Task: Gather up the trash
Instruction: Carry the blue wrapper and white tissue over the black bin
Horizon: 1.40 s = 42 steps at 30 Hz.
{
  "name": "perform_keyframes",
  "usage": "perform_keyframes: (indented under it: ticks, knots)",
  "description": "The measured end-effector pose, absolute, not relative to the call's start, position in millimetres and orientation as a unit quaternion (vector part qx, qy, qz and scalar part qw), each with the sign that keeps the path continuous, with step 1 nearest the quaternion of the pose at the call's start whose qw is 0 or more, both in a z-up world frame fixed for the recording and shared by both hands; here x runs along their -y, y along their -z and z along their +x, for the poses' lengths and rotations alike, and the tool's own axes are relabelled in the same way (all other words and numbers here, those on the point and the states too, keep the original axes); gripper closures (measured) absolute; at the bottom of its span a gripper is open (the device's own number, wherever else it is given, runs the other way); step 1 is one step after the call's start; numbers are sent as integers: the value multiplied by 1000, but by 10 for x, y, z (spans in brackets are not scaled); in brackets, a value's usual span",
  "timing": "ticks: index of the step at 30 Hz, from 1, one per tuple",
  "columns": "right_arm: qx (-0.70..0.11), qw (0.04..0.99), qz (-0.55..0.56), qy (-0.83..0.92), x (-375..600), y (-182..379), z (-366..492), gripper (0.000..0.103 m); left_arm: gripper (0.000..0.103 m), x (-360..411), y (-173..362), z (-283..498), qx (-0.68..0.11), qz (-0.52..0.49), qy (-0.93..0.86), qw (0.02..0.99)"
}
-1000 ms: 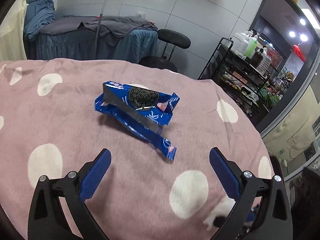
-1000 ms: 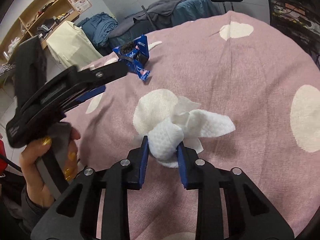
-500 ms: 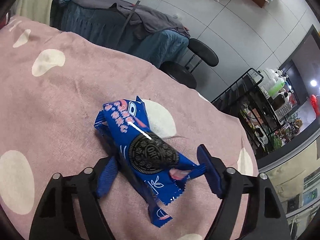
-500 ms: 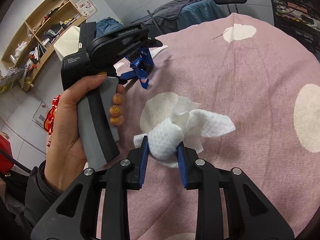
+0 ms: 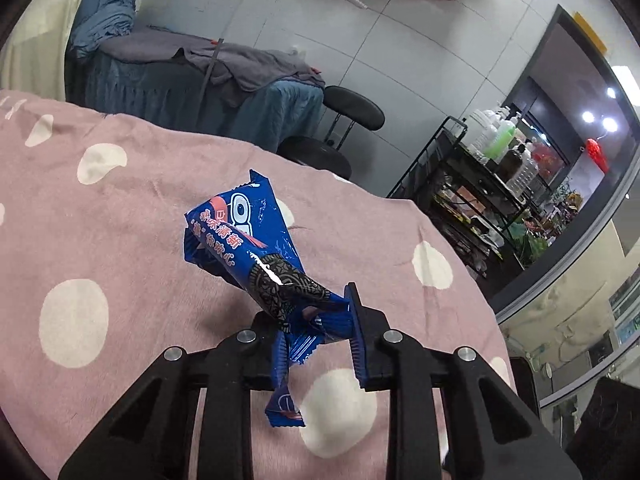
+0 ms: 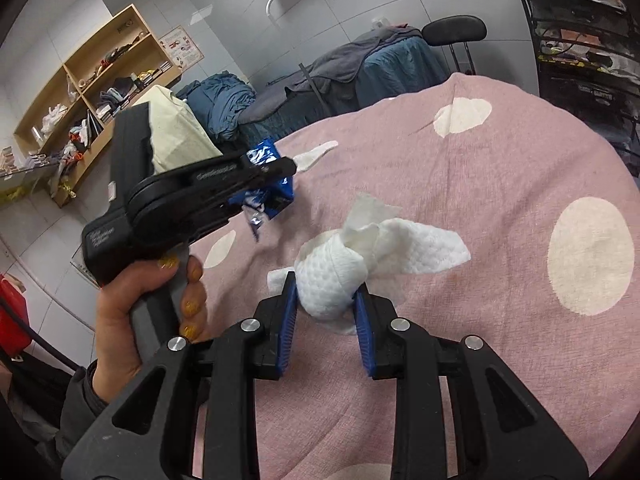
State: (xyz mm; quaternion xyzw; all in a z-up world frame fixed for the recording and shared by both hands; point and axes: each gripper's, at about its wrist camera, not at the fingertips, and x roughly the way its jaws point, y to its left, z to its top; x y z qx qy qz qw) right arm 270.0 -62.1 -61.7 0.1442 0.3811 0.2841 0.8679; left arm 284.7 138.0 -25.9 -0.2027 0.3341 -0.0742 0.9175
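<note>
The left gripper (image 5: 316, 332) has just been closing its fingers, and they now clamp the near end of a blue cookie wrapper (image 5: 256, 256), which sticks up and away from them above the pink, white-spotted cover (image 5: 120, 240) of the surface. The wrapper's loose tail hangs down between the fingers. In the right wrist view the same gripper shows at the left, held by a hand (image 6: 132, 300) with painted nails, the wrapper crumpled at its tip. The right gripper (image 6: 326, 312) has its fingers clamped on a wad of white paper towel (image 6: 360, 256), whose free corners fan out to the right over the cover. A black stool (image 5: 352, 108) stands beyond the far edge.
</note>
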Motion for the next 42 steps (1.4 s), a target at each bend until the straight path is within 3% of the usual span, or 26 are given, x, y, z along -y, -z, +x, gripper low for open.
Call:
perform_keyframes:
  ticks: [18,42]
  knots:
    - [-307,913,135,-232,1532,149,1951,75,78,-817,-150,1497,-258,-136,124,949]
    - [-293,937,173,-85,2912,301,1409,75,77,324,-92,1306,-262,-116,251,925]
